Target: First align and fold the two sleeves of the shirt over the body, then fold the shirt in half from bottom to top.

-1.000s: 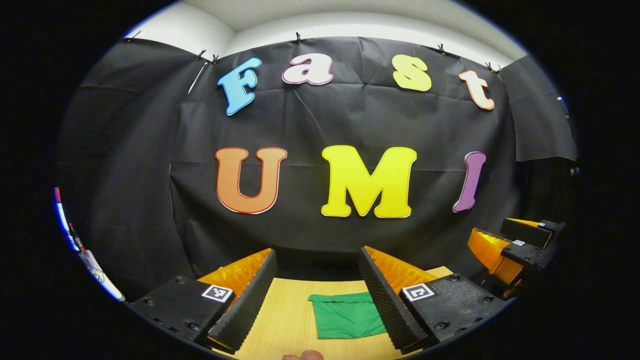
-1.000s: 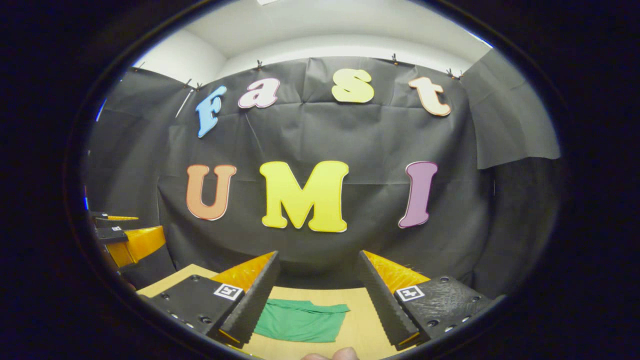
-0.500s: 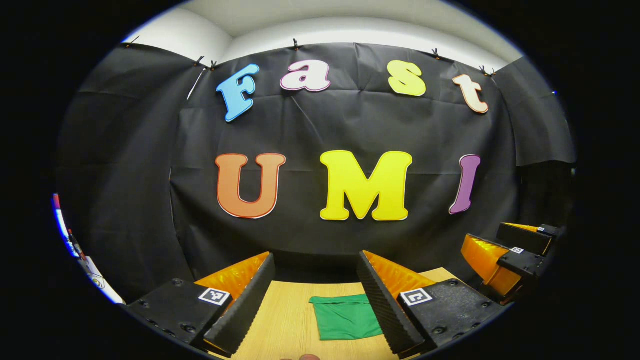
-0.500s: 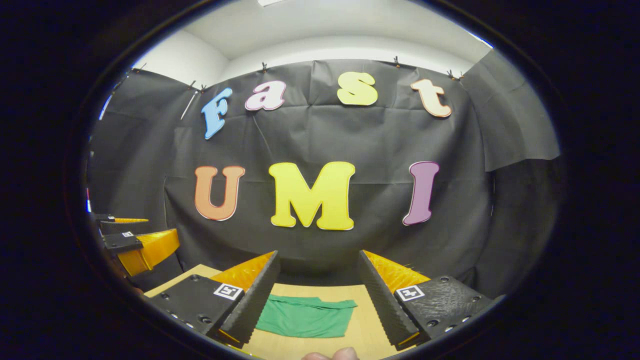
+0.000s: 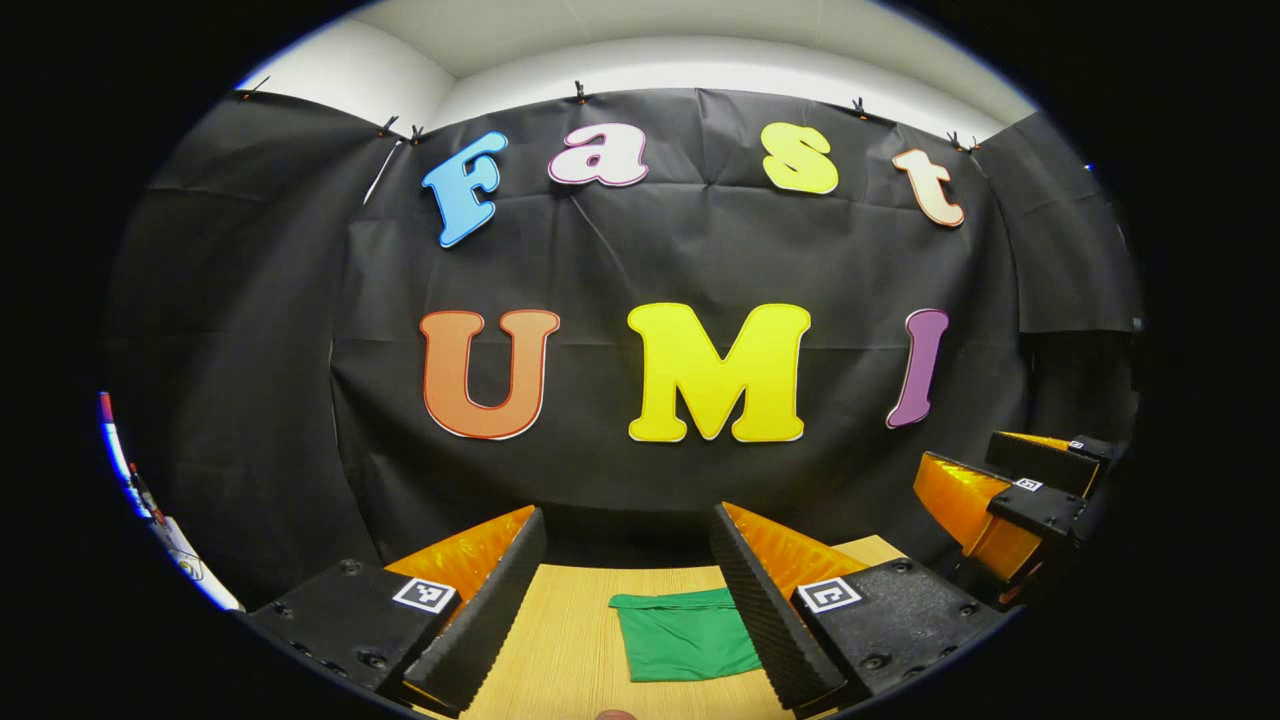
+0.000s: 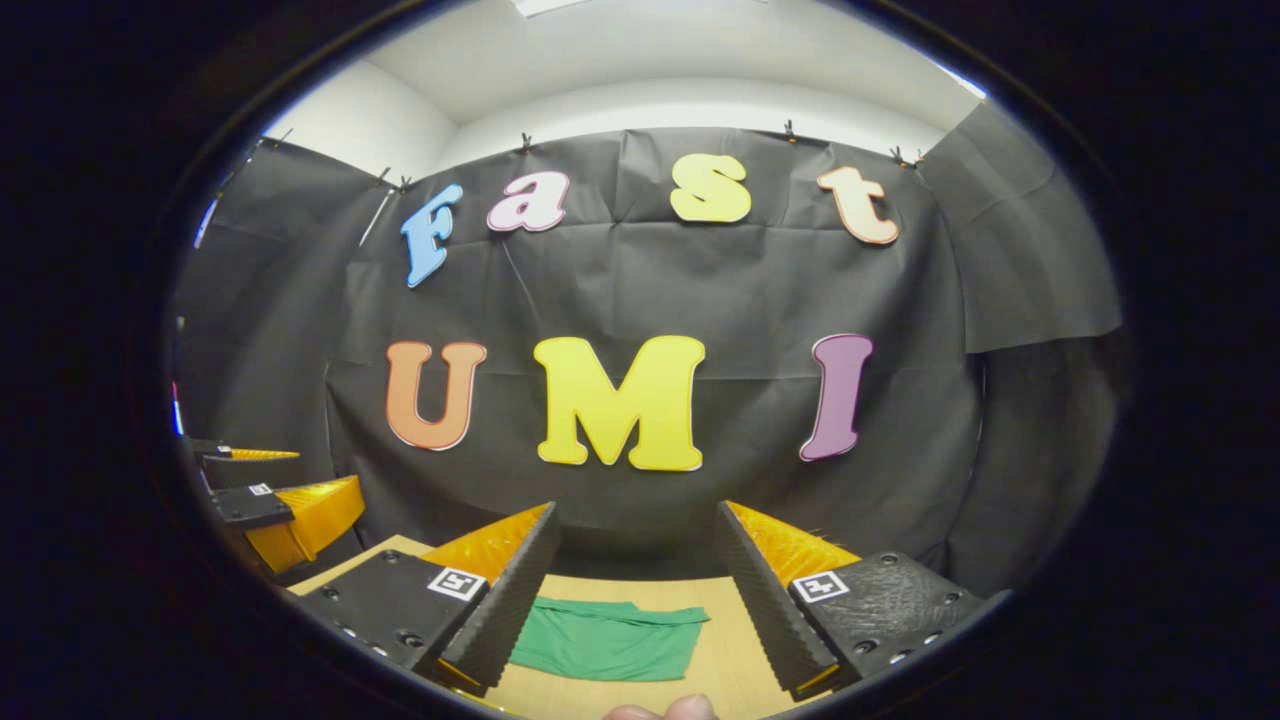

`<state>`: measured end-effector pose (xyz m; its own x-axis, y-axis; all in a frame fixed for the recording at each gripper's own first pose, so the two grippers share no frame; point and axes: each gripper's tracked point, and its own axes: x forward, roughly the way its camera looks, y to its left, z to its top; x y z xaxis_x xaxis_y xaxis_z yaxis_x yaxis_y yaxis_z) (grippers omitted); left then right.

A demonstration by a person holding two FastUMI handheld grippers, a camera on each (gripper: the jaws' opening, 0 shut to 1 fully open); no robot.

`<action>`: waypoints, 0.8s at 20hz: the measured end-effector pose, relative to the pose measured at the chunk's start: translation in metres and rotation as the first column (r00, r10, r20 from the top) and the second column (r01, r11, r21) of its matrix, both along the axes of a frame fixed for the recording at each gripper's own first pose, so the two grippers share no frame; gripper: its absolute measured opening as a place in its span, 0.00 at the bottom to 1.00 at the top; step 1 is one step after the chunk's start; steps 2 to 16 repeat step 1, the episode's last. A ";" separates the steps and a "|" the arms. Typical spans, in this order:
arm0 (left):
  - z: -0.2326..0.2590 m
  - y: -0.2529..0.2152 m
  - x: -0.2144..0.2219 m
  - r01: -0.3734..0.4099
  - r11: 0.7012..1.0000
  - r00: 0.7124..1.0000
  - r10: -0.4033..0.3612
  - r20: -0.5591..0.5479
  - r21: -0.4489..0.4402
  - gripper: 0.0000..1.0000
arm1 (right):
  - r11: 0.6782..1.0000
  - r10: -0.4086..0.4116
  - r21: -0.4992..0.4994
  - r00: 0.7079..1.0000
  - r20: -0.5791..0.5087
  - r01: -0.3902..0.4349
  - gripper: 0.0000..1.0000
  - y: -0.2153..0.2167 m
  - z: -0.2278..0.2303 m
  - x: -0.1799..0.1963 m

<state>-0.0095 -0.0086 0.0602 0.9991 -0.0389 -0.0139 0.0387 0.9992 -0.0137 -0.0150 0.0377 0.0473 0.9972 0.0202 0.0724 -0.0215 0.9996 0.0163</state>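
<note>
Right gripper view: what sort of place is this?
Probably a small recording booth, not a home: black cloth wall clipped up as backdrop, a light wooden table bearing one folded green shirt, and both claws, left and right, open above it.

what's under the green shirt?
The folded green shirt lies flat on the light wooden table, bare around it. Whatever sits under the cloth is covered. Both tongs, left and right, hang open, apart from it.

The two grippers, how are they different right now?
The left gripper has the green shirt lying ahead toward its right finger; for the right gripper the shirt lies toward its left finger. A fingertip shows plainly below the right gripper, barely below the left. Both are open, above the wooden table, holding nothing.
</note>
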 end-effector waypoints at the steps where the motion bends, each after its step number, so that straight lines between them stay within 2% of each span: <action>1: 0.001 -0.002 0.000 0.003 1.000 1.000 -0.003 0.002 0.001 1.00 | 1.000 -0.001 0.004 1.000 -0.001 0.001 0.96 0.000 -0.001 -0.001; 16: 0.001 -0.002 0.000 0.003 1.000 1.000 -0.003 0.002 0.001 1.00 | 1.000 -0.001 0.004 1.000 -0.001 0.001 0.96 0.000 -0.001 -0.001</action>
